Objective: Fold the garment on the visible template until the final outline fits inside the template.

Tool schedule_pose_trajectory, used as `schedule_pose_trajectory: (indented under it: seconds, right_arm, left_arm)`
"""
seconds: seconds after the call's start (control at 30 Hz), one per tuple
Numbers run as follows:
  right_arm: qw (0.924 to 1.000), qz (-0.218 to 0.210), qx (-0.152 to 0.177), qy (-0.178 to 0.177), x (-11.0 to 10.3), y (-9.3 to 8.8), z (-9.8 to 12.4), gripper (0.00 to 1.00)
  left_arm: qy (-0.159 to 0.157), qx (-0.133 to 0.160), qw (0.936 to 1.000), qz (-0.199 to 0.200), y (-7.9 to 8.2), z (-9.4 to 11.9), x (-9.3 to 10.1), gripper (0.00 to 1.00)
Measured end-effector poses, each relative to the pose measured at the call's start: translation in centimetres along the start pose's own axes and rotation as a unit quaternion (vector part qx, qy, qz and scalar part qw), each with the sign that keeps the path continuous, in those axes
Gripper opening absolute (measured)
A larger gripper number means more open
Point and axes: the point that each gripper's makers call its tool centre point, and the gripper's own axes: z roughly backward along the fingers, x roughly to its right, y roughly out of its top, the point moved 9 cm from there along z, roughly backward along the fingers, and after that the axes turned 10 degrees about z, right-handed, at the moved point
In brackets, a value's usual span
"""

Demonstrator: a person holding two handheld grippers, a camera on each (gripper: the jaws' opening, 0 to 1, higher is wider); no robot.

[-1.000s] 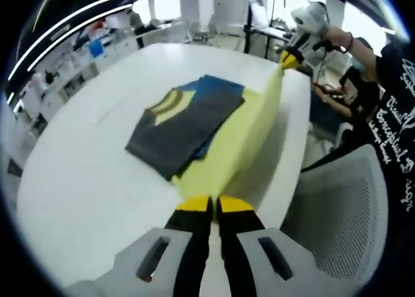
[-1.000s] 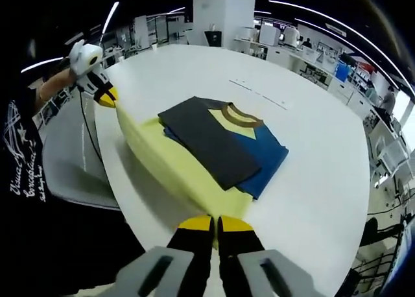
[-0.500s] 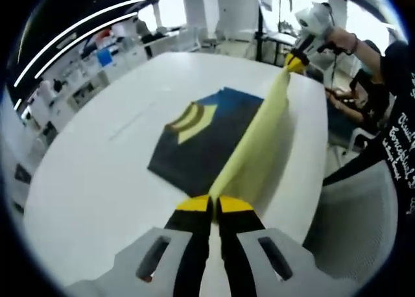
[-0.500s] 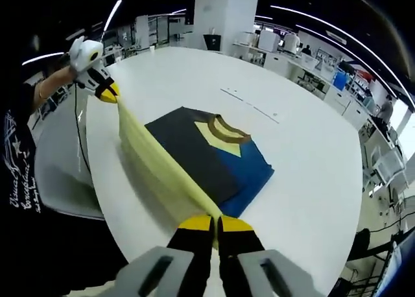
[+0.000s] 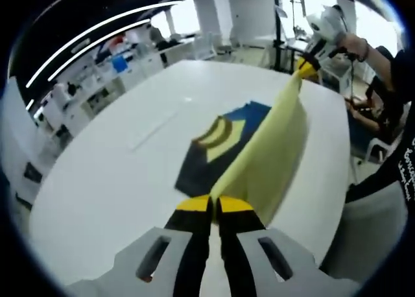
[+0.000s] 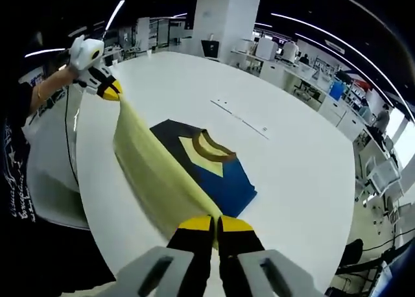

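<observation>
Left gripper (image 5: 211, 205) and right gripper (image 6: 211, 224) each clenched on lifted yellow flap (image 6: 159, 174), garment (image 6: 214, 169) beneath partly hidden, template indiscernible

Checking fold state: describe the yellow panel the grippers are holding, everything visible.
The yellow panel is a pale, soft-looking fabric flap of the garment, lifted off the white table and stretched taut between the left gripper and right gripper, each shut on an end. It slopes over the near side of the folded dark grey and blue part, whose brown-trimmed collar faces up.
</observation>
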Motion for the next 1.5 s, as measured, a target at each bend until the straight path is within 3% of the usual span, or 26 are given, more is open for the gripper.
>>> schedule_pose_trajectory:
  seconds: [0.13,0.33,0.53,0.7,0.83,0.93,1.07,1.23,1.5]
  right_arm:
    - [0.9999,-0.003,0.008,-0.005,0.7,0.4,-0.3,0.00]
    - [0.9995,-0.016,0.019,-0.020,2.0,0.9,-1.2,0.00]
    - [0.9985,-0.027,0.025,-0.040,3.1,1.1,-2.2,0.00]
    - [0.9950,-0.073,0.050,-0.048,3.9,0.9,-3.4,0.00]
    - [0.9960,-0.061,0.026,-0.061,4.4,0.8,-4.4,0.00]
    - [0.9948,-0.075,0.023,-0.064,4.7,0.6,-5.6,0.00]
    - [0.9944,-0.076,0.004,-0.074,5.3,0.3,-7.3,0.00]
    - [0.9936,-0.088,-0.003,-0.070,5.9,-0.1,-9.2,0.00]
    - [0.9929,-0.097,-0.017,-0.066,6.8,-0.8,-12.3,0.00]
  left_arm:
    - [0.016,0.007,0.9998,0.002,0.5,-0.5,-0.5,0.00]
    - [0.044,0.038,0.9973,0.045,1.4,-1.5,-1.7,0.00]
    - [0.050,0.047,0.9962,0.054,1.9,-2.9,-2.5,0.00]
    - [0.058,0.053,0.9941,0.075,2.0,-3.9,-3.4,0.00]
    - [0.057,0.057,0.9940,0.074,2.4,-5.1,-3.7,0.00]
    - [0.077,0.037,0.9953,0.045,2.6,-6.1,-4.0,0.00]
    - [0.071,0.037,0.9943,0.071,2.3,-7.5,-4.6,0.00]
    - [0.073,0.023,0.9943,0.074,1.6,-9.3,-5.3,0.00]
    - [0.069,0.018,0.9905,0.118,0.1,-11.8,-6.5,0.00]
